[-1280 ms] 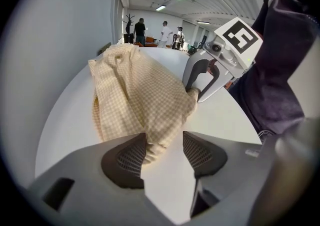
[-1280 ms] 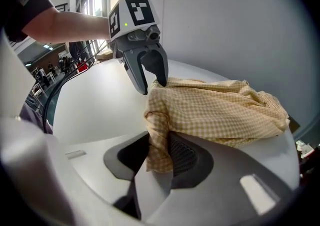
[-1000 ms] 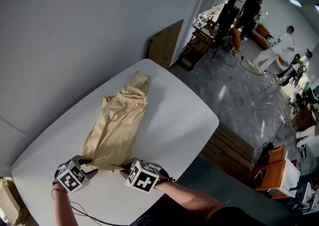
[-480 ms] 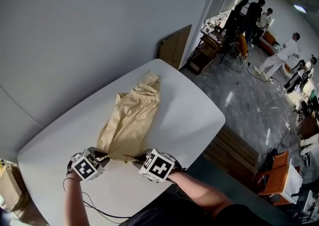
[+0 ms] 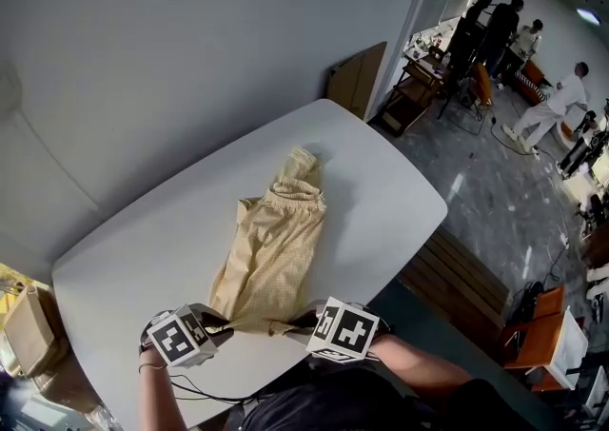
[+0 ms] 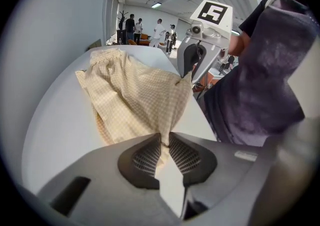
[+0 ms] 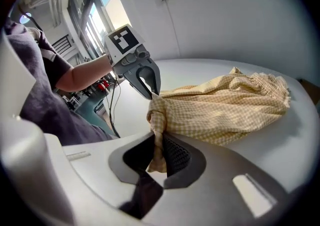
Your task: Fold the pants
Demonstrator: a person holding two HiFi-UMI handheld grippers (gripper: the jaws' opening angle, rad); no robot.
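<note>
Pale yellow checked pants [image 5: 276, 248] lie lengthwise on the white table [image 5: 143, 248], waistband at the far end. Both grippers hold the near leg ends just above the table's front edge. My left gripper [image 5: 226, 327] has its jaws closing, with the left hem pinched between the pads [image 6: 150, 156]. My right gripper [image 5: 303, 323] is shut on the bunched right hem [image 7: 159, 120]. In the left gripper view the pants [image 6: 135, 95] stretch away to the right gripper [image 6: 192, 63]. The right gripper view shows the left gripper [image 7: 145, 83] at the cloth's far corner.
A cardboard panel [image 5: 357, 77] leans on the wall behind the table. A brown bag [image 5: 29, 329] stands on the floor at the left. Wooden slats [image 5: 457, 272] lie to the table's right. Several people stand far off at the back right. A cable [image 5: 190, 386] trails under my left hand.
Both grippers have drawn back toward the table's near edge with the leg hems. The pants have slid along with them and lie stretched longer.
</note>
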